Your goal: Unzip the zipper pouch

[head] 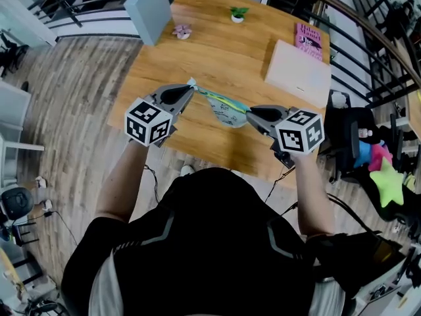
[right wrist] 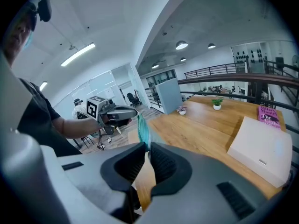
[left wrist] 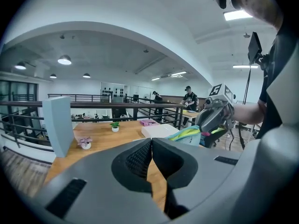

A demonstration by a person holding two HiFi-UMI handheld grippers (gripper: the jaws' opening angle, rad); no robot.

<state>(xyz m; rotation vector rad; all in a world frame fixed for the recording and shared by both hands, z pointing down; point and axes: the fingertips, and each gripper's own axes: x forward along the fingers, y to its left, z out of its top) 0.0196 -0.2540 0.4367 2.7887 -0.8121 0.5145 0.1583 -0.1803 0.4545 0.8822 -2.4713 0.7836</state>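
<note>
A light-blue zipper pouch (head: 223, 108) with a yellow-green zipper edge hangs stretched in the air between my two grippers, above the near edge of the wooden table (head: 217, 51). My left gripper (head: 189, 89) is shut at the pouch's left end, where the zipper pull seems to be; the pull itself is too small to make out. In the left gripper view its jaws (left wrist: 150, 146) are pressed together, and the pouch (left wrist: 189, 134) runs off to the right gripper (left wrist: 205, 125). My right gripper (head: 250, 115) is shut on the pouch's right end, teal fabric (right wrist: 143, 129) rising from its jaws.
On the table stand a white box (head: 299, 71), a pink book (head: 309, 38), a small potted plant (head: 237, 15), a pink flower (head: 182, 31) and a grey-blue panel (head: 150, 8). A black chair (head: 352, 133) with a yellow-green star toy (head: 388, 180) stands at the right. Railings ring the table's far side.
</note>
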